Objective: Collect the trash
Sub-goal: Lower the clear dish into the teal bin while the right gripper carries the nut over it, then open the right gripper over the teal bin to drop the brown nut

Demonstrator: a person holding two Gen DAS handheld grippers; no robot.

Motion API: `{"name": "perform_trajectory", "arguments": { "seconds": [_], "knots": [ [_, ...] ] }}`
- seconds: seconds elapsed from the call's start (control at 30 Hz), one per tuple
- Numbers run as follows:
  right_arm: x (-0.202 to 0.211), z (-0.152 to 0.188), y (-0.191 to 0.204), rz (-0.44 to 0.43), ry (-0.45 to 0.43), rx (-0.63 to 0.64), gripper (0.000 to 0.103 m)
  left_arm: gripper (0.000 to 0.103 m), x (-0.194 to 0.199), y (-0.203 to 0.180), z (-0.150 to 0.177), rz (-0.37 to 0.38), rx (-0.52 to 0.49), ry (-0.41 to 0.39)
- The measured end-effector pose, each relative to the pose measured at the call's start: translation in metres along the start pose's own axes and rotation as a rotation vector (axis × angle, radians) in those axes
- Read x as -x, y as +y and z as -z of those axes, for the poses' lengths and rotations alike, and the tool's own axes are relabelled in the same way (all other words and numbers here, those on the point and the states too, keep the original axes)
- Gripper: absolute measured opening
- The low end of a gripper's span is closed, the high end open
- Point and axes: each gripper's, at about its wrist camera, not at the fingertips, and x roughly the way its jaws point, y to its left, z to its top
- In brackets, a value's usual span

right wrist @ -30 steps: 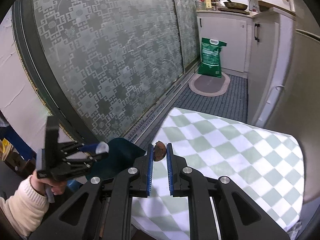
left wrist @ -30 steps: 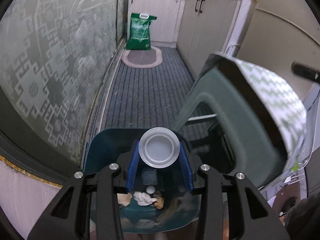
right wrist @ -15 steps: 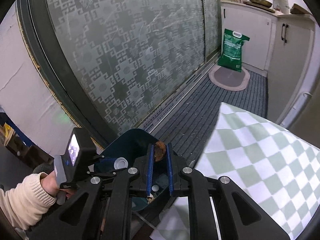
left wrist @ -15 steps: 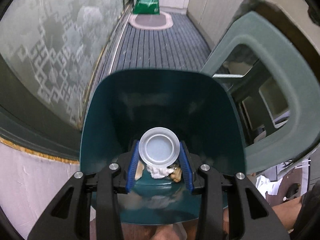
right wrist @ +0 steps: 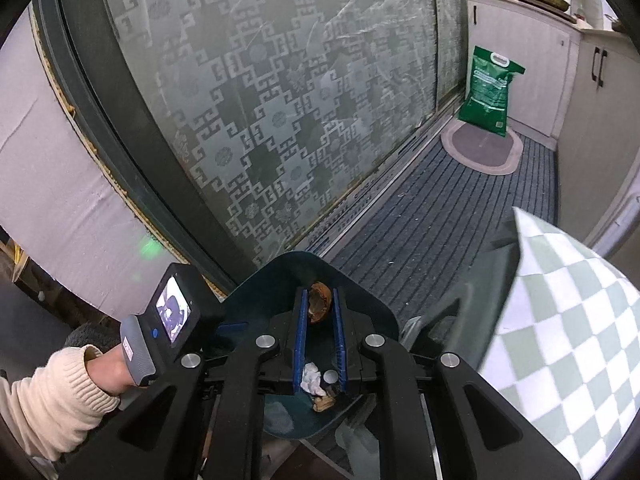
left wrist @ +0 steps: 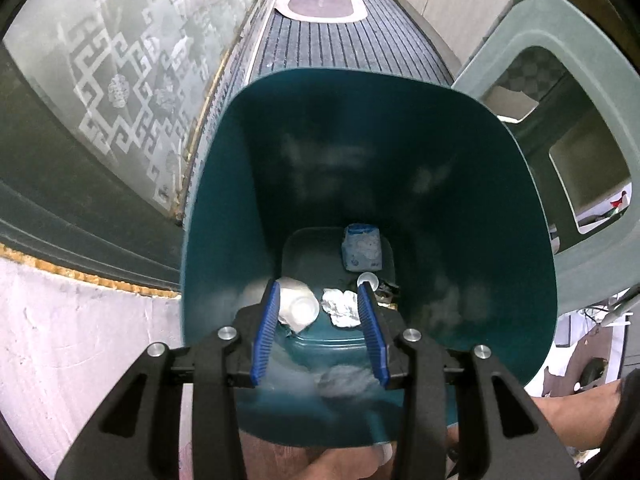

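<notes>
Hovering over the teal bin, the left hand-held gripper stands parted and empty, its clear cup now dropped among the trash directly below. The right hand-held gripper, clamped on a brown scrap, has swung from the checked tabletop to above the bin's mouth.

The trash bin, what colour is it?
Dark teal trash bin, clearest in the left wrist view.

My left tool hangs over the bin; cup, crumpled tissue and packet lie inside. Glass door left, desk right.
</notes>
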Motion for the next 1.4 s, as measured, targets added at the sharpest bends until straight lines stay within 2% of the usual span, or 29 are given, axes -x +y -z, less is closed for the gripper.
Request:
{"name": "perform_trajectory", "arguments": {
  "seconds": [0.13,0.4,0.67,0.9,1.13,1.17,1.23,1.3,1.4],
  "knots": [
    [-0.015,0.0,0.011,-0.005,0.024,0.004,0.012,0.039,0.017,0.003,-0.002,0.016,0.016,-0.068],
    [-0.06,0.012,0.029,0.0,0.108,0.017,0.012,0.029,0.066,0.017,-0.009,0.071,0.079,-0.263],
    [-0.099,0.036,0.034,0.013,0.199,0.03,0.012,0.025,0.107,0.013,-0.013,0.114,0.092,-0.412],
    [-0.129,0.056,0.038,0.01,0.293,0.054,0.012,0.022,0.133,0.006,-0.018,0.156,0.092,-0.51],
    [-0.149,0.076,0.037,0.025,0.37,0.069,0.013,0.022,0.152,0.006,-0.017,0.205,0.108,-0.573],
    [-0.149,0.078,0.036,0.026,0.377,0.071,0.014,0.022,0.154,0.007,-0.018,0.21,0.112,-0.58],
    [-0.15,0.082,0.034,0.028,0.392,0.07,0.025,0.021,0.159,0.007,-0.018,0.221,0.123,-0.601],
    [-0.15,0.085,0.033,0.034,0.397,0.071,0.032,0.021,0.164,0.006,-0.019,0.224,0.127,-0.62],
    [-0.148,0.089,0.035,0.037,0.399,0.081,0.032,0.021,0.172,0.005,-0.018,0.225,0.132,-0.654]
  ]
}}
